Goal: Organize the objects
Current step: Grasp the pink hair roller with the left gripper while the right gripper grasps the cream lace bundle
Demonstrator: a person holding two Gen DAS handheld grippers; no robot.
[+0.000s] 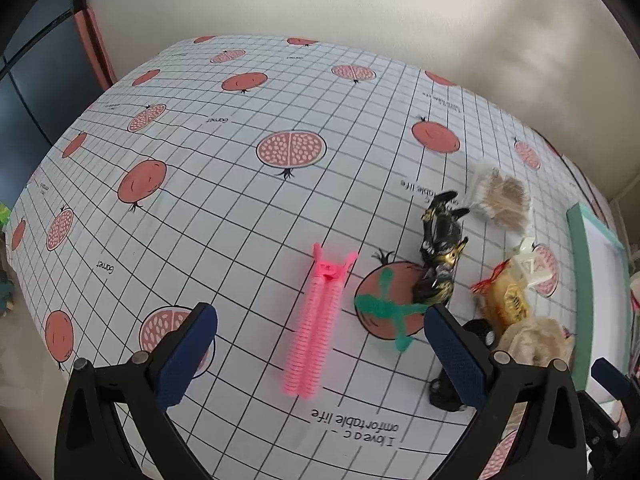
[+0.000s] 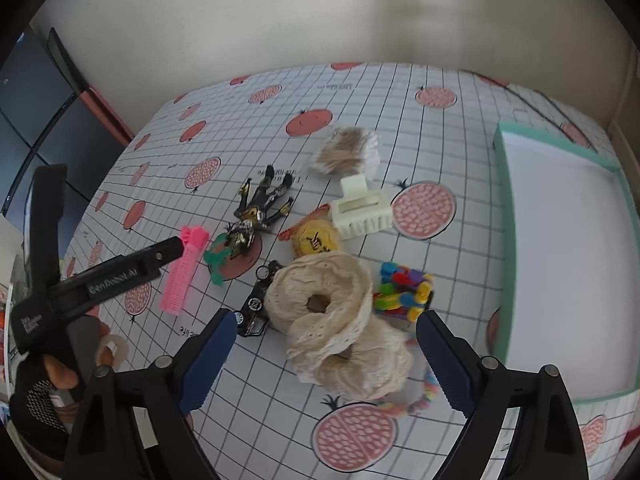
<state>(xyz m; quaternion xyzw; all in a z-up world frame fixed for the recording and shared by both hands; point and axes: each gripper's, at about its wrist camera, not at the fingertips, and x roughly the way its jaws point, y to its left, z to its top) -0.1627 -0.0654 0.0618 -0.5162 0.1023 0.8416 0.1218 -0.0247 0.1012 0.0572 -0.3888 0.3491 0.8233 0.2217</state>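
Small items lie scattered on the pomegranate-print tablecloth (image 1: 240,200). My left gripper (image 1: 320,316) is open and hovers over a pink ribbed hair clip (image 1: 312,344), with a green toy figure (image 1: 386,308) by its right finger. My right gripper (image 2: 326,318) is open above two cream lace rolls (image 2: 320,292), not touching them. Around the rolls are a black toy car (image 2: 256,304), a colourful block toy (image 2: 404,292), a yellow snack pack (image 2: 316,240), a white claw clip (image 2: 362,212), a black-and-gold action figure (image 2: 260,204) and a pack of cotton swabs (image 2: 348,152).
A teal-rimmed white tray (image 2: 504,240) with nothing in it sits at the table's right side. A pastel rope (image 2: 424,396) lies under the near lace roll. The left gripper's black frame (image 2: 120,276) and a gloved hand (image 2: 40,396) fill the left of the right wrist view.
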